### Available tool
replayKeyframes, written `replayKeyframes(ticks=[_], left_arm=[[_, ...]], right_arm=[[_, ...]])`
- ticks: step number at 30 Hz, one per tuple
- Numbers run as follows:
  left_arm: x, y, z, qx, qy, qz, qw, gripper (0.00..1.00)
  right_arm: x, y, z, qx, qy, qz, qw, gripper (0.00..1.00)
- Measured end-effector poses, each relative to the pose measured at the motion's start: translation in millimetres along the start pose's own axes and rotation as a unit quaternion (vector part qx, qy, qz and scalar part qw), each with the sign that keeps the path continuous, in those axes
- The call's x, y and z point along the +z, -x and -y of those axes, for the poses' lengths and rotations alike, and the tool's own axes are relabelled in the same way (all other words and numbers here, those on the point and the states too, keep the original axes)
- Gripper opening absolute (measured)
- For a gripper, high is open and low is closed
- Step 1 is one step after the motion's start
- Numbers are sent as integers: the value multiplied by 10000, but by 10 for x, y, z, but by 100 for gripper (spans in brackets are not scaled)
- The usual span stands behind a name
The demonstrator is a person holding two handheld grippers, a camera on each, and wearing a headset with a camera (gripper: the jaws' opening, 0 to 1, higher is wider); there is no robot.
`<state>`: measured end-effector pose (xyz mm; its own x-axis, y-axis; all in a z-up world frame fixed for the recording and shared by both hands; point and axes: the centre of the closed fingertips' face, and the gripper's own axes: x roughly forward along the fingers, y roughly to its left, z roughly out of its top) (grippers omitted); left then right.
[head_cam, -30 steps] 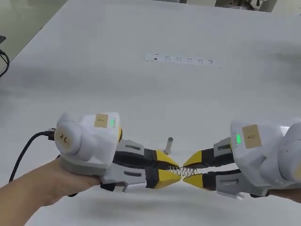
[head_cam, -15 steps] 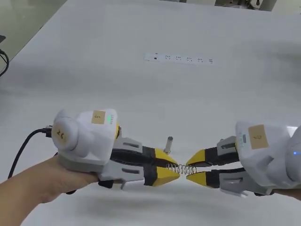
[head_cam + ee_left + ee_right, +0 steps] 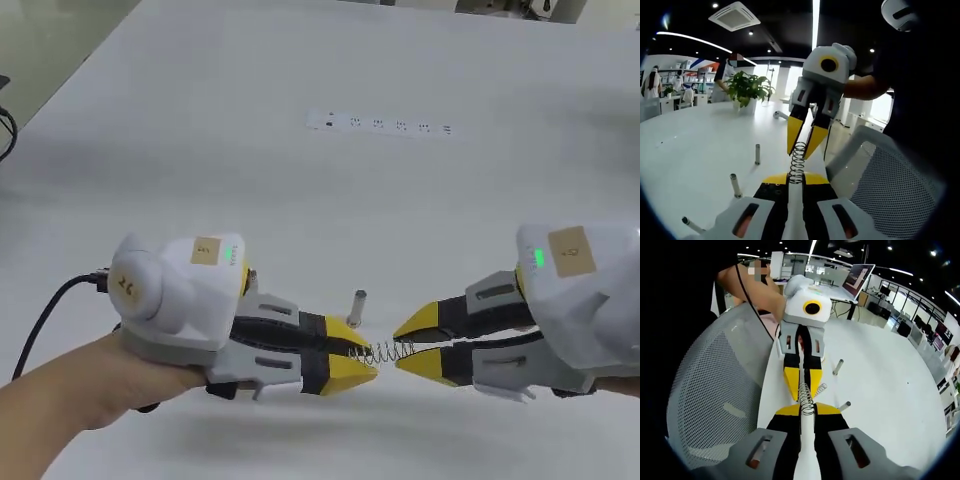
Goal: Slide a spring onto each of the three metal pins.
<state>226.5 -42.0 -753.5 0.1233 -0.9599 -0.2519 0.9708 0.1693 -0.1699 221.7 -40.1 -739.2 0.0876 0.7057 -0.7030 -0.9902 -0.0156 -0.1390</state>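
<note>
A small coil spring point(image 3: 383, 351) hangs in the air between my two grippers, just above the white table. My left gripper point(image 3: 362, 362) comes in from the left, shut on one end of the spring point(image 3: 796, 167). My right gripper point(image 3: 402, 342) faces it from the right, its yellow jaws closed on the other end point(image 3: 806, 400). One upright metal pin point(image 3: 358, 305) stands just behind the spring. The left gripper view has three pins point(image 3: 757, 154) point(image 3: 735, 185) point(image 3: 690, 224) standing on the table to the left. A second spring point(image 3: 820, 388) lies on the table beside a pin point(image 3: 838, 366).
A white power strip point(image 3: 380, 125) lies far back on the table point(image 3: 250, 200). A black cable point(image 3: 50, 310) trails from the left gripper. A grey mesh chair point(image 3: 715, 390) stands at the table's near edge.
The right gripper has drifted to the right and risen a little, and its jaws have narrowed on the spring. The left gripper has barely moved.
</note>
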Motion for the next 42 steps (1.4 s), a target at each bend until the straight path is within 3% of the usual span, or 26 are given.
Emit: replayKeyframes(ticks=[26,42], left_arm=[[-46,-6,3,84,-178,-120,9997,2],[-55,-19,19,146,-357,-210,9990,1]], right_arm=[[246,-50,-40,198,212,-10,9996,5],[305,-52,-56,315,359,-133,9988,5]])
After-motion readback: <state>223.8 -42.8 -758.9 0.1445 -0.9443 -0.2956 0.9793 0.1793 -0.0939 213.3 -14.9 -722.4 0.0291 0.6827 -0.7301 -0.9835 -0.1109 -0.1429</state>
